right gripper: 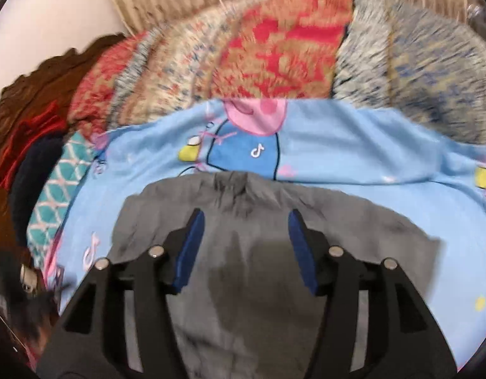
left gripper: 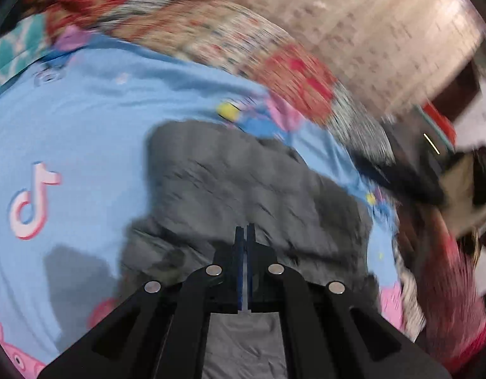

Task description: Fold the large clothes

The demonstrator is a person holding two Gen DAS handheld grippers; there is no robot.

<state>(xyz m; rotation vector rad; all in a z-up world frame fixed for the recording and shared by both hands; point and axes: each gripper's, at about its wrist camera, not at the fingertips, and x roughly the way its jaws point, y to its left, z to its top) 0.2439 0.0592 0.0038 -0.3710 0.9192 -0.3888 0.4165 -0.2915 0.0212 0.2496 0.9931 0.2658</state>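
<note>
A grey garment (left gripper: pixel 243 189) lies crumpled on a light blue cartoon bedsheet (left gripper: pixel 85 126). My left gripper (left gripper: pixel 245 230) is shut, its blue pads pressed together just above the grey cloth; whether cloth is pinched between them I cannot tell. In the right wrist view the grey garment (right gripper: pixel 249 252) spreads under my right gripper (right gripper: pixel 246 218), which is open with its blue pads (right gripper: pixel 189 252) wide apart over the cloth and nothing between them.
A red, beige and grey patterned blanket (right gripper: pixel 274 47) is heaped behind the sheet. A teal patterned cloth (right gripper: pixel 53 195) and dark clothes (right gripper: pixel 28 110) lie at the left. A beige curtain (left gripper: pixel 385 31) hangs behind. Dark clutter (left gripper: pixel 448 173) sits at the right.
</note>
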